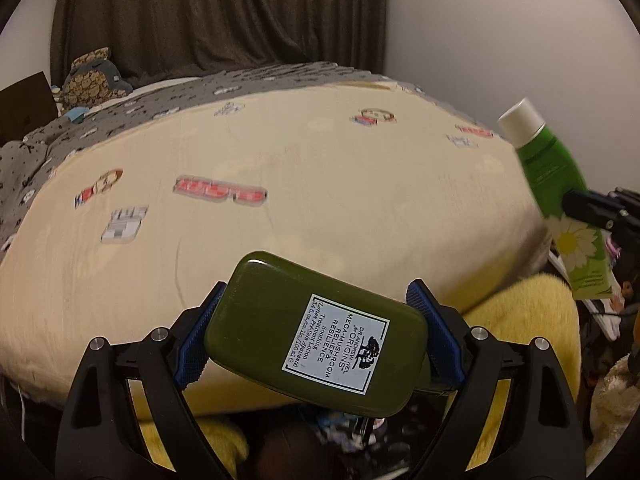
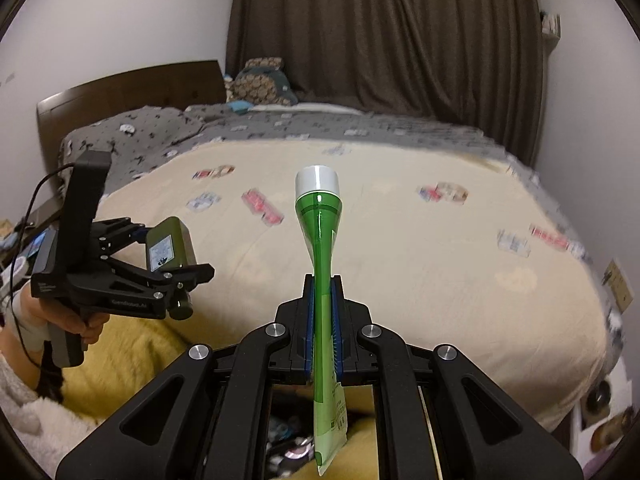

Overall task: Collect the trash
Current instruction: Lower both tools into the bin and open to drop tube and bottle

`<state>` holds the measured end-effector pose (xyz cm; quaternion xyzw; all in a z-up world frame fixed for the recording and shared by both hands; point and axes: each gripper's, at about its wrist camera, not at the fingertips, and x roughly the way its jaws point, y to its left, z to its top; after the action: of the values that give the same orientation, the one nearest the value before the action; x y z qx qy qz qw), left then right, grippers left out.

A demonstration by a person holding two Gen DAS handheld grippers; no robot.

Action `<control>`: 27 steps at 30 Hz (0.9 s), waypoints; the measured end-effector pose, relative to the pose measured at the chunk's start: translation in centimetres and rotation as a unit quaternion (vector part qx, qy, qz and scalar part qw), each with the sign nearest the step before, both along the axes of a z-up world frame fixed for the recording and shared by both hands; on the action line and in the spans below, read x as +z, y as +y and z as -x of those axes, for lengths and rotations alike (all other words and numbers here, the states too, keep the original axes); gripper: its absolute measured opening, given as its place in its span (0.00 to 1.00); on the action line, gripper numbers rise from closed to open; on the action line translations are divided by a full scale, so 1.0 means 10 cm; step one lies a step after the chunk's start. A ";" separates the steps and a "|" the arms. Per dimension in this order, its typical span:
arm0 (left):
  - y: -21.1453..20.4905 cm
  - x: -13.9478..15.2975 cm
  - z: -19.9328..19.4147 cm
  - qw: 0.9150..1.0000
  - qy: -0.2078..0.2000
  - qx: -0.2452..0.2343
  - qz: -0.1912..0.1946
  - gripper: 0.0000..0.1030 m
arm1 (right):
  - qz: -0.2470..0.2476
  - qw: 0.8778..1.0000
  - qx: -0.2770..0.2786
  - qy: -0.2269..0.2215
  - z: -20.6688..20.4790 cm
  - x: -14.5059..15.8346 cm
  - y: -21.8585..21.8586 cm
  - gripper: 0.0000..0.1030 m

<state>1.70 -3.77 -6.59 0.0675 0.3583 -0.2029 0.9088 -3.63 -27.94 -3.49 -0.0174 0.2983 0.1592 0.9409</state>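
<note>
My left gripper [image 1: 316, 300] is shut on a dark olive lotion bottle [image 1: 316, 332] with a white label, held above the near edge of the bed. It also shows at the left of the right wrist view [image 2: 170, 246]. My right gripper [image 2: 323, 284] is shut on a flattened green tube [image 2: 322, 240] with a white cap, cap pointing away from me. The tube also shows at the right edge of the left wrist view [image 1: 556, 184], with a daisy on it.
A bed with a cream printed blanket [image 1: 300, 168] fills the middle. A grey duvet and a plush toy [image 1: 94, 78] lie at its far side, before a dark curtain [image 2: 384, 32]. A yellow fleece [image 1: 524, 316] and clutter lie below the grippers.
</note>
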 end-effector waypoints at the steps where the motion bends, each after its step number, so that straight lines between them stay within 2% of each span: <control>1: 0.02 -0.04 0.06 1.000 0.003 0.001 -0.001 0.82 | -0.007 1.000 0.004 0.015 0.03 -0.09 0.03 0.09; 6: 0.11 -0.37 0.28 1.000 0.029 -0.006 -0.010 0.82 | -0.036 0.995 0.010 0.095 0.09 -0.58 0.18 0.09; 13: 0.19 -1.03 0.34 0.994 0.110 -0.003 -0.018 0.82 | -0.056 0.977 0.023 0.204 0.01 -1.29 0.40 0.09; 16: 0.15 -1.28 0.32 0.989 0.142 -0.011 -0.030 0.82 | -0.052 0.970 0.022 0.238 0.01 -1.53 0.47 0.09; 22: -0.02 -1.75 0.26 0.975 0.215 -0.046 -0.045 0.82 | -0.026 0.954 0.022 0.297 -0.07 -1.94 0.61 0.09; 27: -0.12 -1.98 0.20 0.967 0.240 -0.056 -0.065 0.82 | -0.002 0.944 0.019 0.329 -0.15 -2.22 0.71 0.09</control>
<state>-0.26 -5.01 -26.37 0.0952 0.5742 -0.2401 0.7769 -2.11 -20.81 -25.73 0.0320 0.5905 0.1748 0.7872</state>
